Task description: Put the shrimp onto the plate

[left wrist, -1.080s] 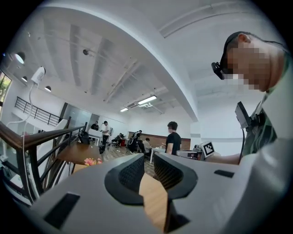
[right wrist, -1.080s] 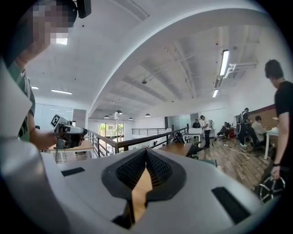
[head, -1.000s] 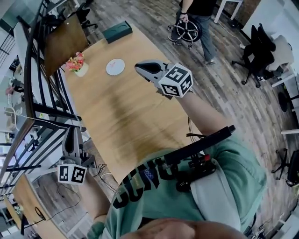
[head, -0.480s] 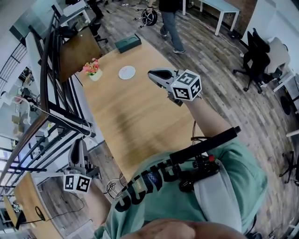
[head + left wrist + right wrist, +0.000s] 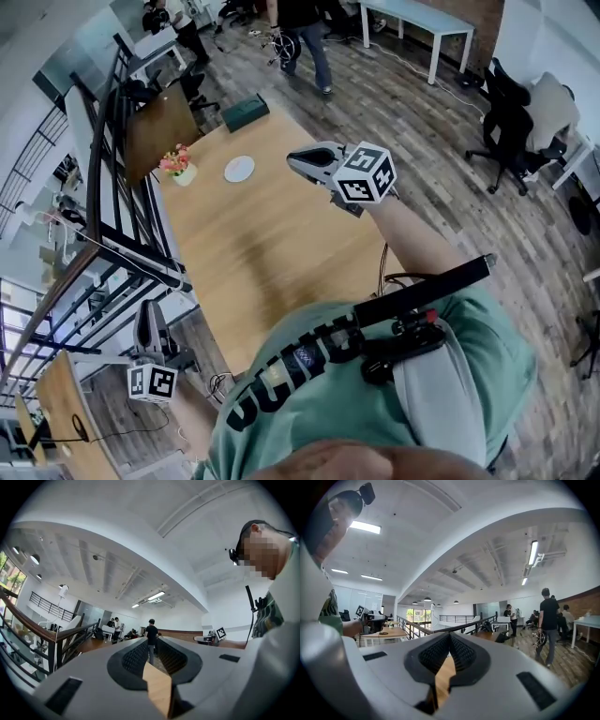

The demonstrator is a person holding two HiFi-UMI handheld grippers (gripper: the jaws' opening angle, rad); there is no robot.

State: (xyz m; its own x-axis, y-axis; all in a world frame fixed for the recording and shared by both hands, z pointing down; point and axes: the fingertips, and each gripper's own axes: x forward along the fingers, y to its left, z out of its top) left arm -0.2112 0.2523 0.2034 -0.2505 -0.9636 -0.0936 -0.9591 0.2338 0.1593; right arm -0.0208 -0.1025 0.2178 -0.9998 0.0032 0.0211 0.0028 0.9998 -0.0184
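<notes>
right gripper (image 5: 300, 159) being held above counter (image 5: 253, 253), jaws closed, empty | left gripper (image 5: 147, 317) being held beside counter, jaws slightly parted, empty | plate (image 5: 240, 169), presumably the white disc, lying far ahead | shrimp being shown nowhere: to be located before reaching

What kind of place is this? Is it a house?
Not a house; more likely an open-plan office. There is a long wooden table, black office chairs on a plank floor, and a metal railing alongside.
</notes>
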